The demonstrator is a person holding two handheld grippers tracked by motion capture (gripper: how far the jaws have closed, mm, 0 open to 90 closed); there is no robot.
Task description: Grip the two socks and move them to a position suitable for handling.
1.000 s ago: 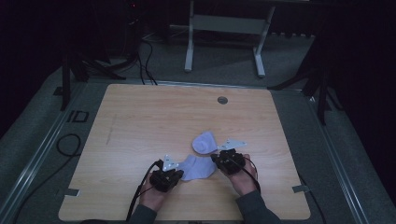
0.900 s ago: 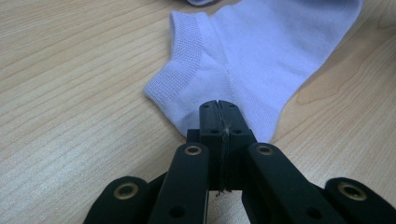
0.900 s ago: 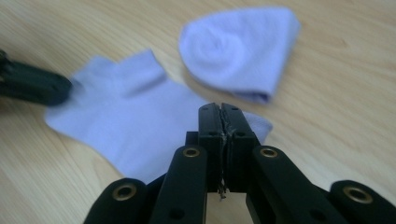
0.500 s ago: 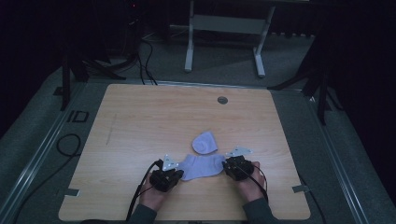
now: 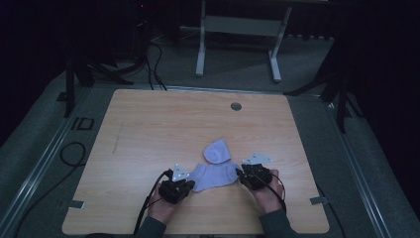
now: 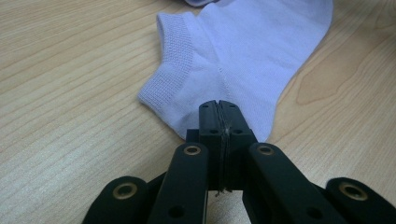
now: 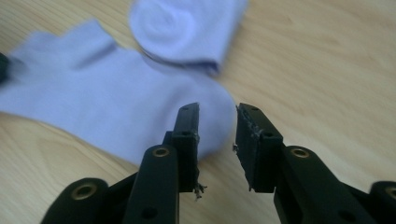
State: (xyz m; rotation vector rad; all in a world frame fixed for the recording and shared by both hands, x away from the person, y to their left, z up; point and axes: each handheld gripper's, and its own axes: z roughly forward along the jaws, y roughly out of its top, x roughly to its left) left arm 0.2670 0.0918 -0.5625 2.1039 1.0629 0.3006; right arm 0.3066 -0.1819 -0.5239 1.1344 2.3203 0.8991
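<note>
A pale lilac ankle sock (image 5: pixel 213 176) lies flat on the wooden table (image 5: pixel 148 129) between both grippers. My left gripper (image 5: pixel 189 184) is shut on its heel edge, beside the ribbed cuff (image 6: pixel 173 70); the jaws (image 6: pixel 218 106) are pressed together over the fabric. My right gripper (image 5: pixel 242 174) is at the toe end. Its jaws have just been opening and stand apart (image 7: pixel 217 119), with the sock's toe (image 7: pixel 210 107) lying loose between them, not pinched. A second lilac sock (image 5: pixel 217 151), folded into a small bundle (image 7: pixel 182 28), rests just behind the flat one.
A round metal grommet (image 5: pixel 236 106) sits near the table's far edge. Both hands rest near the front edge. Beyond the table stand a white metal frame (image 5: pixel 237 25) and cables (image 5: pixel 153 59) on the dark floor.
My right gripper has moved a little toward the front right, drawing the sock out flat, and its jaws have parted off the toe. The left gripper has stayed put, still shut.
</note>
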